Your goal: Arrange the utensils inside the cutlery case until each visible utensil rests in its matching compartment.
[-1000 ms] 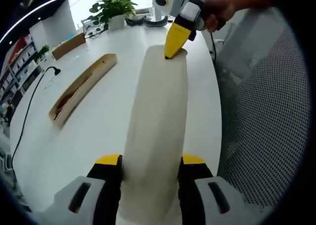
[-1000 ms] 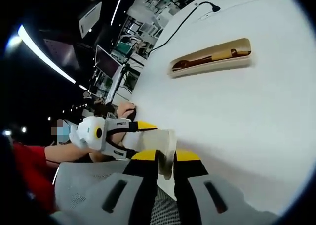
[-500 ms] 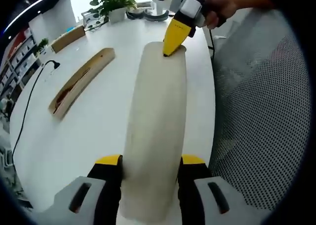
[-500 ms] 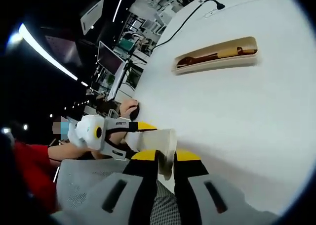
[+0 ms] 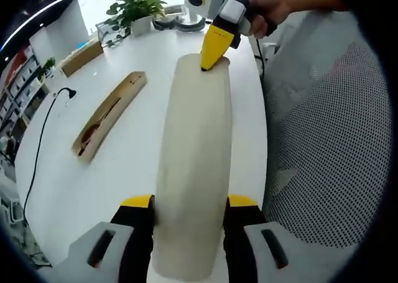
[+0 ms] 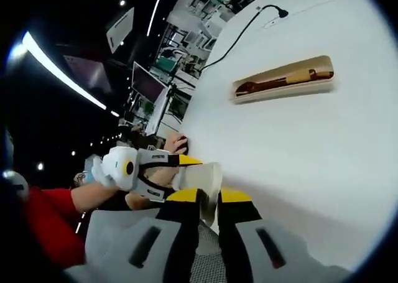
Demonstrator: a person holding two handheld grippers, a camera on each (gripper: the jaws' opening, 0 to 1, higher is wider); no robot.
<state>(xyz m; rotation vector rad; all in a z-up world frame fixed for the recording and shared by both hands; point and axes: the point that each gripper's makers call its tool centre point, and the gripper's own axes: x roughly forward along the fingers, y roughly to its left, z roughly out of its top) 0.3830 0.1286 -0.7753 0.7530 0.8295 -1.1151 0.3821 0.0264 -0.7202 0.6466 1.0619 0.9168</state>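
Note:
A long cream case lid (image 5: 193, 165) hangs over the white table (image 5: 124, 171), held at both ends. My left gripper (image 5: 188, 224) is shut on its near end, jaws pressed to both sides. At the lid's far end is my right gripper (image 5: 210, 58), its yellow tips closed on the edge. In the right gripper view the lid (image 6: 200, 176) shows end-on, with the right gripper (image 6: 207, 203) pinching it and the left gripper (image 6: 181, 161) at the far end. The open case base (image 5: 107, 116) (image 6: 285, 85) lies apart on the table, with brown wooden utensils inside.
A black cable (image 5: 38, 140) runs along the table's left side. A potted plant (image 5: 138, 9) and a white device (image 5: 198, 0) stand at the back. A mesh chair (image 5: 329, 158) is close on the right. A hand in a red sleeve (image 6: 53, 218) holds the left gripper.
Both views have shifted a little as the hands carry the lid. The lid stays held at both ends. The case base has not moved on the table.

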